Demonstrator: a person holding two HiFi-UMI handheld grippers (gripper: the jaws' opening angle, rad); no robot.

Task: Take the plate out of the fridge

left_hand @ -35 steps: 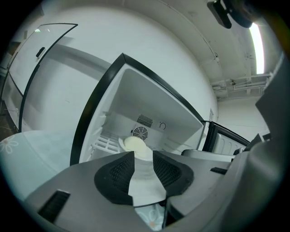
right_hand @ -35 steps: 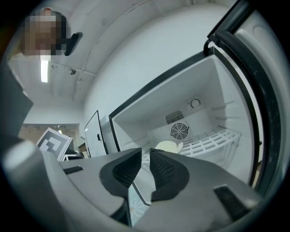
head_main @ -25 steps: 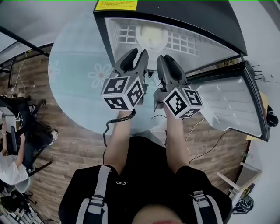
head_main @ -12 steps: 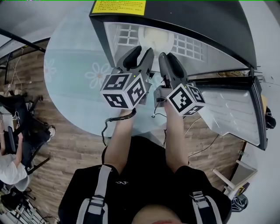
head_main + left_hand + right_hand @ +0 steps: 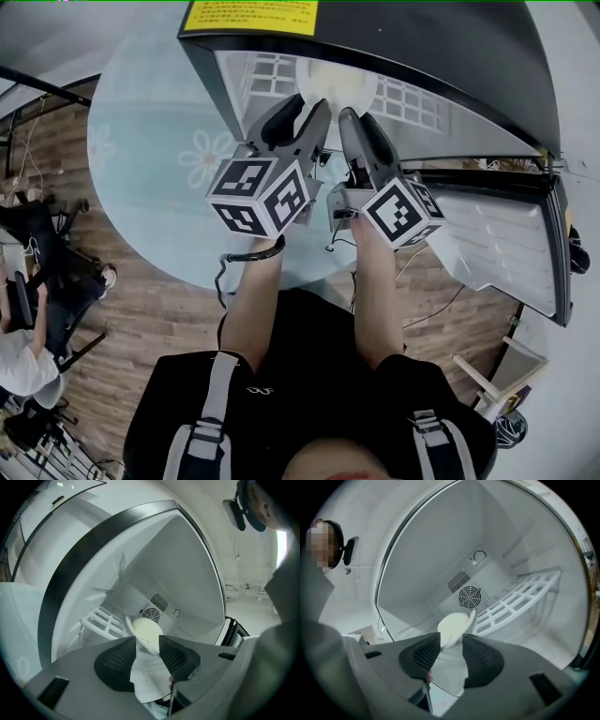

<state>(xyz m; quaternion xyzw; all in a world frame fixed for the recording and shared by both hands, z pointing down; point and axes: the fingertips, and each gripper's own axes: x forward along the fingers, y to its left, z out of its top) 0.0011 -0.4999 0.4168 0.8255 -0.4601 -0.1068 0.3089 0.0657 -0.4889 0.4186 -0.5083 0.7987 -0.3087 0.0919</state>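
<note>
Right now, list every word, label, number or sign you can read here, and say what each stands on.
Yellow label on the fridge top: printed lines, too small and blurred to read.
Left marker cube and right marker cube: black-and-white square patterns only, no letters or numbers.
Nothing else readable in any view.

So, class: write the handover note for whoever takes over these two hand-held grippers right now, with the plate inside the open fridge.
Left hand-held gripper: jaws apart and closing. The plate has its near rim at the tips, and the pads do not seem to press on it.
Right hand-held gripper: the same, closing, no grip yet.
Plate: inside the fridge, beside the white wire shelf.
Done: fridge door open, both grippers at the opening and aimed at the plate.
Left: grip the plate and bring it out.
</note>
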